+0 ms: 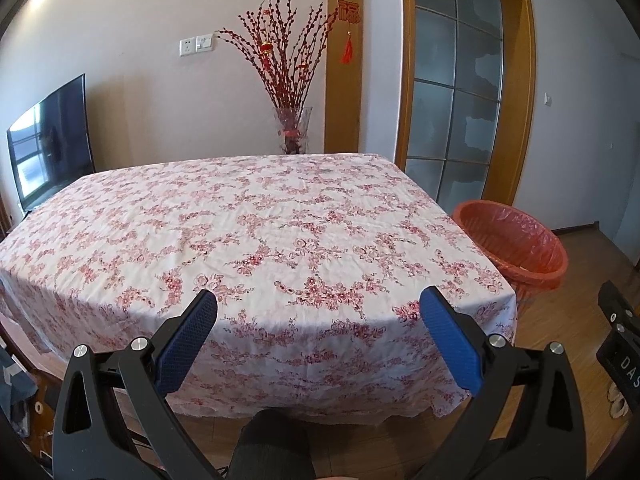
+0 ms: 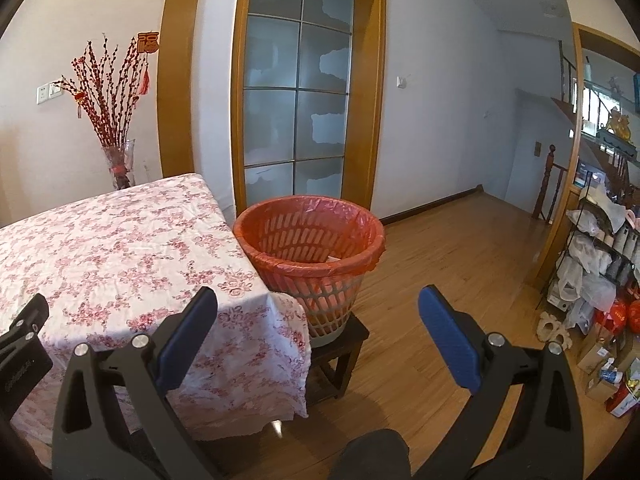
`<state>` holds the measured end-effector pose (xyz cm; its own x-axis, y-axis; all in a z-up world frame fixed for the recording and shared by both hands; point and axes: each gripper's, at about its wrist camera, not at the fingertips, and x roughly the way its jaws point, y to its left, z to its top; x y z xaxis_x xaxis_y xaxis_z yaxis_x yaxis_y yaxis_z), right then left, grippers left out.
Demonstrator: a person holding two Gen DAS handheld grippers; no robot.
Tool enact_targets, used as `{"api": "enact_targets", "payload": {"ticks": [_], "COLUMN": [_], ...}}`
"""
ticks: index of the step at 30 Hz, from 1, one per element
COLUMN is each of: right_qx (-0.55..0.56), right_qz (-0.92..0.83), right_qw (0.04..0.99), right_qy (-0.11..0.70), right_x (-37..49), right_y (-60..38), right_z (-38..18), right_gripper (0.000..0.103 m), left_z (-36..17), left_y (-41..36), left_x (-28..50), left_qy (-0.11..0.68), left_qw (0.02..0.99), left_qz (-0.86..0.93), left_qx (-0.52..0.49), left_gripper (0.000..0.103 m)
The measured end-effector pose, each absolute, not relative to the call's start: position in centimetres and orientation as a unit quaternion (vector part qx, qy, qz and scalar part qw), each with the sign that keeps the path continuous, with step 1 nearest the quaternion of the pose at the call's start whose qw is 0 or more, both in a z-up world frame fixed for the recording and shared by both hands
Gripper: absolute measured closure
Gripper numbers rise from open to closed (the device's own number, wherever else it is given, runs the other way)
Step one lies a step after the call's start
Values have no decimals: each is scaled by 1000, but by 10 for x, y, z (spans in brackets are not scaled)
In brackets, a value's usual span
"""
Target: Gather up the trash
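Observation:
A trash basket (image 2: 310, 250) lined with a red plastic bag stands on a small dark stool (image 2: 344, 344) at the table's right side; something pale lies inside it. The basket also shows in the left wrist view (image 1: 516, 246). The table (image 1: 248, 236) wears a white cloth with pink flowers; no trash shows on it. My left gripper (image 1: 318, 304) is open and empty at the table's near edge. My right gripper (image 2: 318, 304) is open and empty, near the table's front right corner, short of the basket.
A glass vase of red branches (image 1: 290, 128) stands behind the table. A television (image 1: 50, 140) is at the left. A glass-paned door (image 2: 298, 112) is behind the basket. Shelves with bags and boxes (image 2: 600, 264) line the right. Wooden floor (image 2: 460, 272) lies between.

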<state>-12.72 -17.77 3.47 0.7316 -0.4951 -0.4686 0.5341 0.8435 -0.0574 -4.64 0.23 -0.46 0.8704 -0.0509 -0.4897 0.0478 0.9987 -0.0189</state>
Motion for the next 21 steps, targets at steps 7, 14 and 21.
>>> {"api": "enact_targets", "payload": {"ticks": [7,14,21], "right_qx": [43,44,46], "right_qz": [-276,-274,-272], "right_qw": [929,931,932], "right_qy": [241,238,235], "right_x": [-127,-128,-131], "right_y": [-179,-179,-178], "right_z": [34,34,35], "right_gripper": [4,4,4], "left_z": [-5,-3,0], "left_y": [2,1,0], "left_x": [-47,-50,-53], "left_qy": [253,247,241], "left_qw": [967,969,970], "left_qz": [-25,-26,-27], "left_qx": [-4,-4,-5], "left_gripper": [3,3,3]}}
